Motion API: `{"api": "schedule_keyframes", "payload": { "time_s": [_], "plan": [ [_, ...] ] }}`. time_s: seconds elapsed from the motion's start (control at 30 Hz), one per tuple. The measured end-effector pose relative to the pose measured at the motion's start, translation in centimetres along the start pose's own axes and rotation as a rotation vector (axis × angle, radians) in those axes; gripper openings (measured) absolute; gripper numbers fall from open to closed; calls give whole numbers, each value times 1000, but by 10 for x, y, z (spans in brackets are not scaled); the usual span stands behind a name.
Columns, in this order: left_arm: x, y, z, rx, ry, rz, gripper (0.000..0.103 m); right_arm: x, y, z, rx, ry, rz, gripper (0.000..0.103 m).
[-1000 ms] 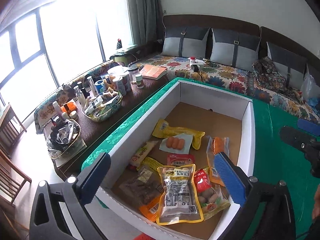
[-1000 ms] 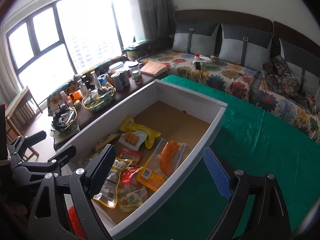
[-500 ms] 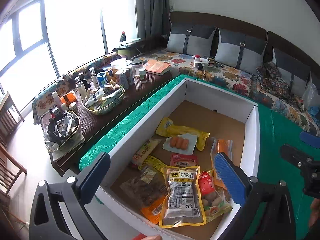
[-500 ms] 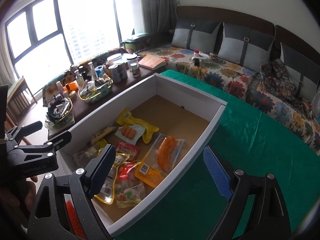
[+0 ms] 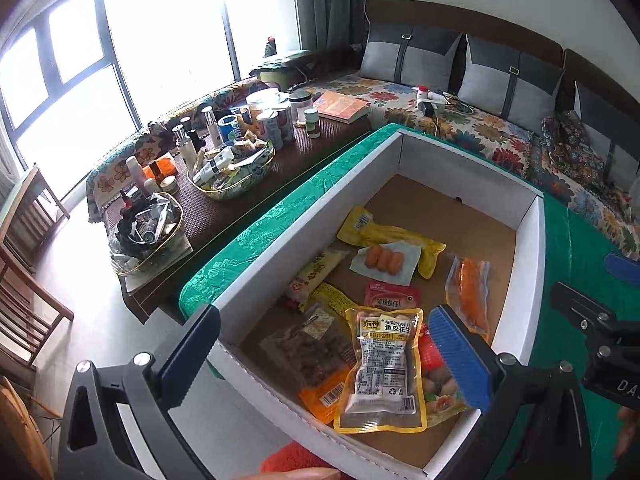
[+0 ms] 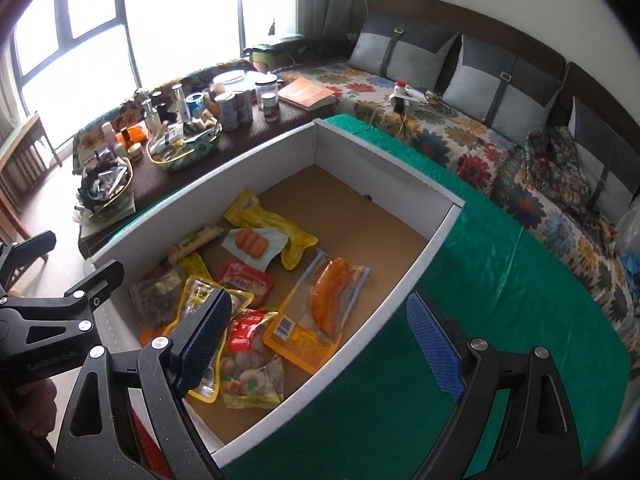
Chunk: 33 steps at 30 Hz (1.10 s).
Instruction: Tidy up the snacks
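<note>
Over the last second both hand-held grippers, left and right, have only drifted above the white cardboard box, jaws wide and empty, while the snack packets inside lie unmoved, so no sorting has advanced.

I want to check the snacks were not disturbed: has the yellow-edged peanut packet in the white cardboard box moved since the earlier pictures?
No. The yellow-edged peanut packet lies as before, overlapping the same neighbouring packets near the white cardboard box's near wall; only the cameras shifted.

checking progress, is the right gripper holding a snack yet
No, the right gripper is open and empty above the box rim, with snacks lying below.
</note>
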State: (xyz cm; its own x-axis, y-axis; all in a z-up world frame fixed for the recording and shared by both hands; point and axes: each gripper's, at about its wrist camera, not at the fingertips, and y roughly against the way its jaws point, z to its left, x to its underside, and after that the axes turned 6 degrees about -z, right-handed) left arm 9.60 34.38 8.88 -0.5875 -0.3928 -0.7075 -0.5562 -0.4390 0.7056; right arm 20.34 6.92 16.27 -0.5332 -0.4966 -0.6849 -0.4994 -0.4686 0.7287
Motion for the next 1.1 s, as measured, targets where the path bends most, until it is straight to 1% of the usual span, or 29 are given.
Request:
{"api": "schedule_keyframes", "payload": {
  "time_s": [0.03,0.1,0.27,0.5,0.9,1.03,1.1],
  "plan": [
    [-1,0,0,17,10,6,103,1,-2,0,1,0,4,92],
    [-1,0,0,27,15,8,103,2,-5,0,1,-4,11,92],
    [-1,3,-1,17,6,-12,103,2,-9,1,-5,-12,19,92],
    [1,-1,1,5,15,-7,103,1,-11,2,-3,-15,22,92],
    [0,0,3,-10,10,-26,103,4,-22,5,-5,-5,42,92],
    [-1,-3,6,10,32,-6,103,4,-23,6,-4,-4,43,92],
    [-1,-4,6,4,30,-6,103,4,-23,6,-4,-6,44,92]
  ]
}}
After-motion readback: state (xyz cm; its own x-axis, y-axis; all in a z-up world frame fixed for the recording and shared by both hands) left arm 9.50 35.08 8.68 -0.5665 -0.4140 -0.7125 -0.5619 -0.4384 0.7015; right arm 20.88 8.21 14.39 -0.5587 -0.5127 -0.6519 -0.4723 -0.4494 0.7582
